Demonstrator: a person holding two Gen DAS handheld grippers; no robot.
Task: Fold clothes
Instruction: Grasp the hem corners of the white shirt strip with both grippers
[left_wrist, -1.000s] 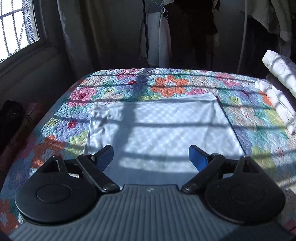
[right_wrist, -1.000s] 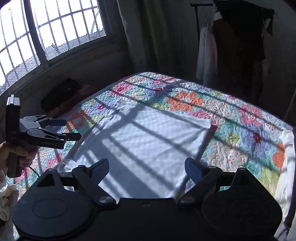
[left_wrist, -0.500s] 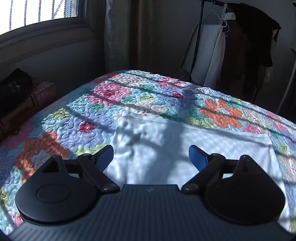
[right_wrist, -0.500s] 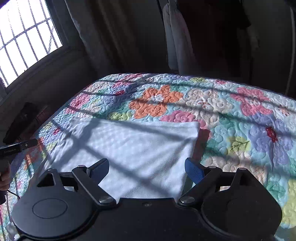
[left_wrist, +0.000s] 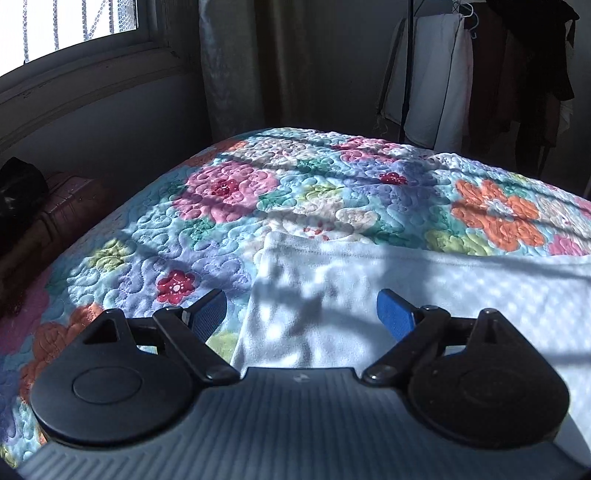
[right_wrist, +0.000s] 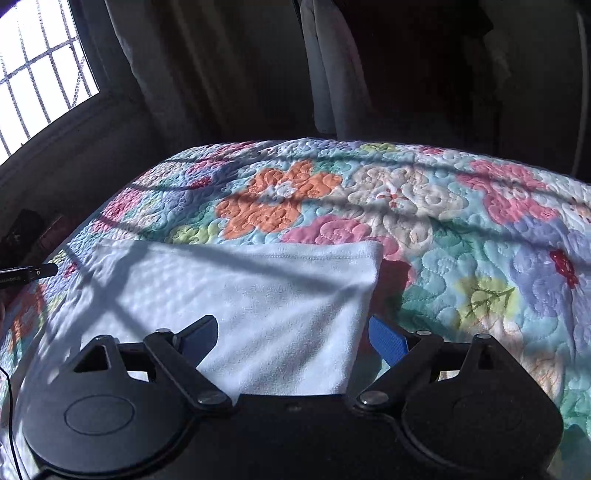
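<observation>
**Both grippers spread over the near corners of the white cloth**

Left wrist view, nearest first: left gripper (left_wrist: 301, 314) with blue pads wide apart, nothing between them. The left pad (left_wrist: 208, 314) sits over bare quilt; the right pad sits over the cloth. The white cloth (left_wrist: 424, 295) runs from 6 o'clock out to 3 o'clock. Its left edge rises from about 6 toward 12, passing between the pads. Its far hem lies straight, running off toward 3.

Right wrist view: right gripper (right_wrist: 293, 336) likewise spread, gripping nothing. The cloth's (right_wrist: 240, 295) right edge drops from its far right corner down toward 5 o'clock, just inside the right pad (right_wrist: 388, 339). That corner is lifted a little, with shadow beneath it.

Cloth: flat, single pale rectangle with dimpled texture, crossed by bar shadows from the window.

Open room: floral quilt (left_wrist: 295, 192) lies bare from 9 through 12 to 2 o'clock beyond the hem. The bed edge falls away at 9 to 10.

Far: barred window (right_wrist: 40, 81) at 10 o'clock, hanging garments (left_wrist: 436, 74) at 1.
</observation>
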